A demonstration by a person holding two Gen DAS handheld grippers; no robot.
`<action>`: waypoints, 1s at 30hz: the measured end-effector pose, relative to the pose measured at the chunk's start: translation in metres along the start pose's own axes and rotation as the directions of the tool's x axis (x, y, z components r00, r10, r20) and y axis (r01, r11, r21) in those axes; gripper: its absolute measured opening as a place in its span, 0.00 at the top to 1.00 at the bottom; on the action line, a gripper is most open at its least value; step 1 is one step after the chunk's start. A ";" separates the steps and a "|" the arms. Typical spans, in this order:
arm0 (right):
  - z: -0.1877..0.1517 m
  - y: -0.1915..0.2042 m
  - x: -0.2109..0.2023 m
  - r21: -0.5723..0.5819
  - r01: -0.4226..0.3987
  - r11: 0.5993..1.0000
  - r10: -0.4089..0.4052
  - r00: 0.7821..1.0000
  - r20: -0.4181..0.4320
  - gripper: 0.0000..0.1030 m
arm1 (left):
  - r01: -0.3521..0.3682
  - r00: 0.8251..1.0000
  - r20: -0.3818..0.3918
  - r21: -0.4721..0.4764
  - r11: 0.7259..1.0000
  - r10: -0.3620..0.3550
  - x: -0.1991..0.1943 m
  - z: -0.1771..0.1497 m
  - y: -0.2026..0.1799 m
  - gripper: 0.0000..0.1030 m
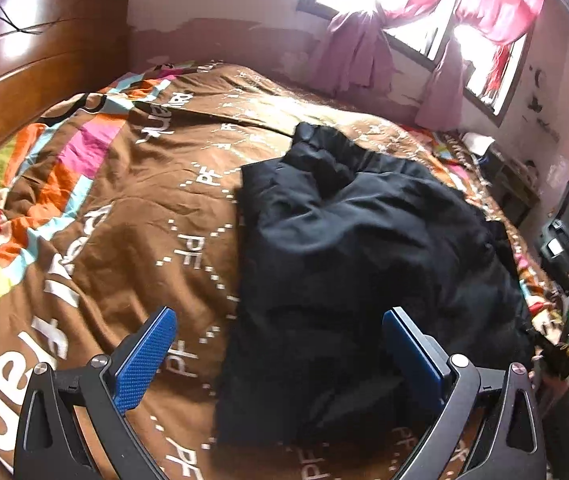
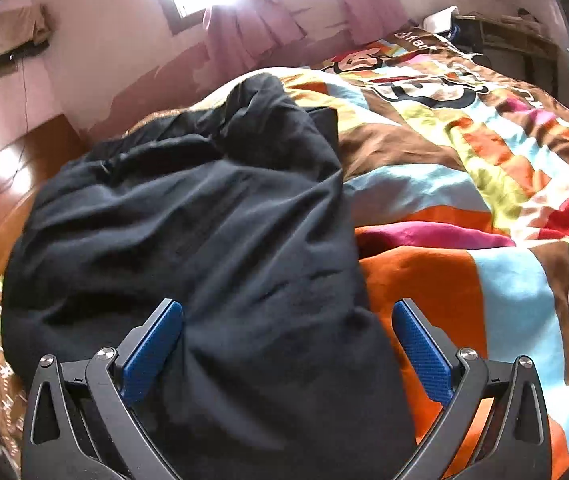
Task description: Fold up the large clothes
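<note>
A large black garment (image 1: pixel 356 264) lies crumpled on the brown and multicoloured bedspread (image 1: pixel 124 208). My left gripper (image 1: pixel 278 320) is open just above the garment's near left edge, with nothing between its blue pads (image 1: pixel 144 360). In the right wrist view the same black garment (image 2: pixel 204 232) fills the middle and left. My right gripper (image 2: pixel 288 316) is open over its near end, the cloth running between the spread blue pads (image 2: pixel 424 354) without being pinched.
A wooden headboard (image 1: pixel 32 60) stands at the left. A window with pink curtains (image 1: pixel 436 28) is behind the bed. A black chair (image 1: pixel 568 232) and cluttered shelves (image 1: pixel 512 184) stand at the right. The colourful bedspread (image 2: pixel 484 208) stretches right of the garment.
</note>
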State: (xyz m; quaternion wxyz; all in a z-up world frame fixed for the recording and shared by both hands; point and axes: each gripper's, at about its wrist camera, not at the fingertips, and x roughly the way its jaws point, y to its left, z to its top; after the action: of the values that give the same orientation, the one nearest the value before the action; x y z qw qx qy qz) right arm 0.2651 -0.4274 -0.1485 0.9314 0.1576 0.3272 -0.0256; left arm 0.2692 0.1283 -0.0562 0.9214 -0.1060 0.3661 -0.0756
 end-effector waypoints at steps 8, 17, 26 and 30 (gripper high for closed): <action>0.028 0.004 -0.011 -0.090 -0.090 0.992 0.101 0.988 0.120 0.01 | 0.019 0.999 -0.041 0.027 0.999 -0.018 0.043 0.026 0.003 0.00; 0.056 -0.044 0.075 0.175 -0.382 0.907 0.399 0.914 -0.074 0.01 | 0.086 0.993 -0.076 -0.048 0.995 -0.090 0.104 0.049 0.009 0.00; 0.051 -0.049 0.097 0.252 -0.402 0.880 0.435 0.895 -0.093 0.01 | 0.190 0.976 -0.083 -0.135 0.972 -0.202 0.134 0.044 0.022 0.00; 0.051 -0.053 0.097 0.250 -0.400 0.882 0.433 0.896 -0.094 0.01 | 0.236 0.959 -0.124 -0.147 0.961 -0.254 0.137 0.046 0.026 0.00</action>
State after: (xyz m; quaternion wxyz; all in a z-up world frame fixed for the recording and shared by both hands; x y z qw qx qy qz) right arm 0.3643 -0.4878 -0.1853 0.8645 0.3296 0.3481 0.1507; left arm 0.4017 0.1301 -0.1205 0.8677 -0.2052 0.4187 -0.1724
